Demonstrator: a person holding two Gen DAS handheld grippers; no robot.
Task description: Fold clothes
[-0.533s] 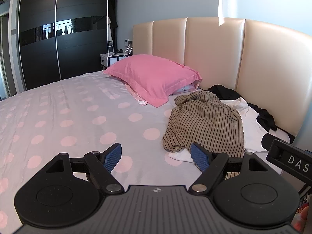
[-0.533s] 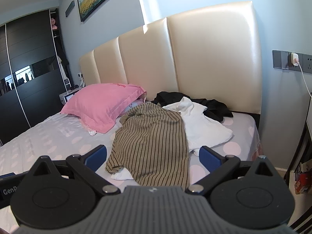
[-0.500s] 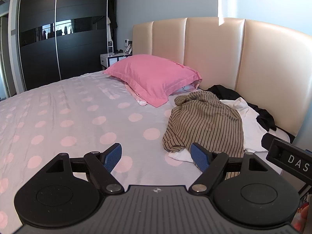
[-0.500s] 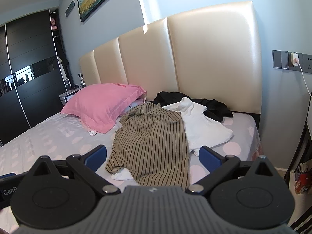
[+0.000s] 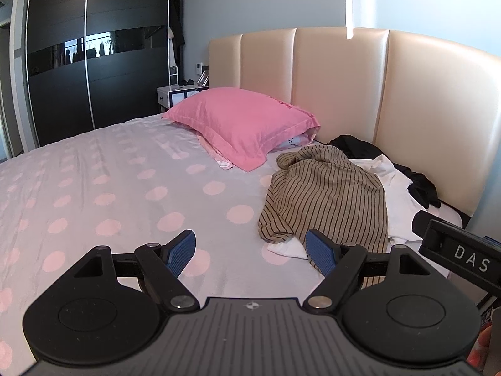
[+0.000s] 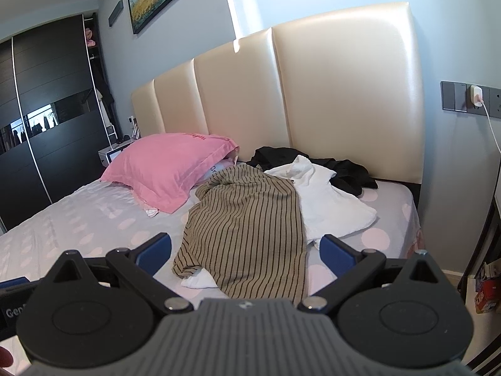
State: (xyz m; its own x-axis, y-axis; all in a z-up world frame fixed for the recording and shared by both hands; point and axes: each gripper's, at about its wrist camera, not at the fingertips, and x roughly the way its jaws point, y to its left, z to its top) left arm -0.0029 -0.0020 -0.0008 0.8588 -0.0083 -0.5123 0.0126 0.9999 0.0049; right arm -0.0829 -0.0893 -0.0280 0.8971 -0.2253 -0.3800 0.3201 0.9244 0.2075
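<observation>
A crumpled tan shirt with dark stripes (image 5: pixel 325 200) (image 6: pixel 247 228) lies on the bed, partly over a white garment (image 5: pixel 391 185) (image 6: pixel 325 200). Behind them a black garment (image 5: pixel 416 181) (image 6: pixel 344 169) sits against the headboard. My left gripper (image 5: pixel 250 250) hovers open above the sheet, just left of the striped shirt's near edge, holding nothing. My right gripper (image 6: pixel 245 252) stands open and wide in front of the striped shirt, above its near hem, with nothing gripped. The right gripper's body shows at the right edge of the left wrist view.
A pink pillow (image 5: pixel 244 125) (image 6: pixel 169 169) rests left of the clothes. The cream padded headboard (image 5: pixel 338 84) (image 6: pixel 344 94) backs the bed (image 5: pixel 109 188). A dark wardrobe (image 5: pixel 94 62) and a small bedside table (image 5: pixel 178 94) stand at the left. The bed's right edge (image 6: pixel 413 219) drops to the floor.
</observation>
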